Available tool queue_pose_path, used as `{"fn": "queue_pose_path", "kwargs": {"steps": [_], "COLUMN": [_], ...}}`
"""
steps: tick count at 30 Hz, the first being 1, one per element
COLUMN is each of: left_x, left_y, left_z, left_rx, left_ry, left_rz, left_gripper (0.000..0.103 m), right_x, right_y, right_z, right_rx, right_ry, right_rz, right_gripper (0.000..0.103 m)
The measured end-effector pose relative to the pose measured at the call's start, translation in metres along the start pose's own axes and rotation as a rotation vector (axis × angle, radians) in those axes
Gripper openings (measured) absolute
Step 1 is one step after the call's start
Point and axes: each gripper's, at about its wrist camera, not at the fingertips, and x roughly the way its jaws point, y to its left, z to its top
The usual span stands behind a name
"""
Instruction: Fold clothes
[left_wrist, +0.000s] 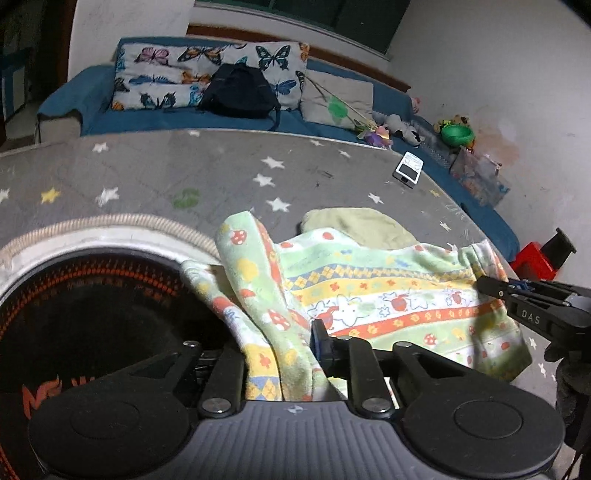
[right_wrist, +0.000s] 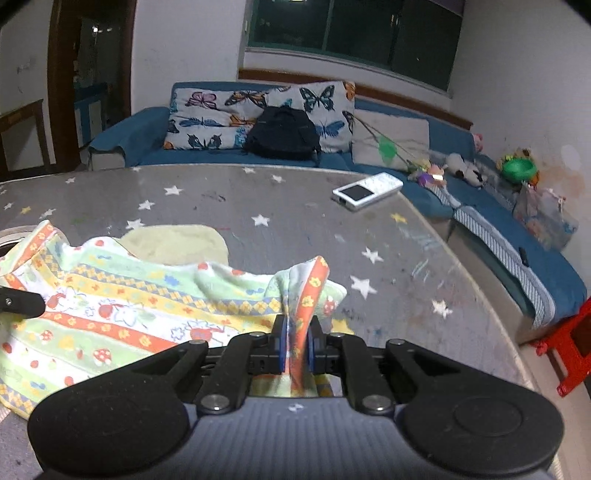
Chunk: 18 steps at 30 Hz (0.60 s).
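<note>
On table (right_wrist: 229, 192): one towel (right_wrist: 122, 295); two grippers clamping.

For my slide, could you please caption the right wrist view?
Right gripper pinches a corner of the striped mushroom-print towel on the star-patterned grey table, sofa behind.

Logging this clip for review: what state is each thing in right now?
Towel: spread on the table, unfolded, two edges lifted.
Left gripper: jaws shut on the towel.
Right gripper: jaws shut on the towel.
Yellow cloth: flat, partly under the towel.
Phone: lying flat, screen dark.
Backpack: upright against the cushions.
</note>
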Motion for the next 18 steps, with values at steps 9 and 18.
{"fn": "queue_pose_path", "kwargs": {"steps": [9,18], "left_x": [-0.013,-0.046], "left_y": [0.015,0.026], "left_z": [-0.003,-0.012], "left_rx": [-0.013,0.000], "left_ry": [-0.008,-0.056], "left_rz": [0.056,0.129], "left_gripper": [0.053,0.071], "right_x": [-0.013,-0.043], "right_y": [-0.002,0.032], "right_z": [-0.004,-0.015], "right_rx": [0.011,-0.039], "right_ry": [-0.024,-0.062], "right_rz": [0.000,0.151], "right_gripper": [0.036,0.060]}}
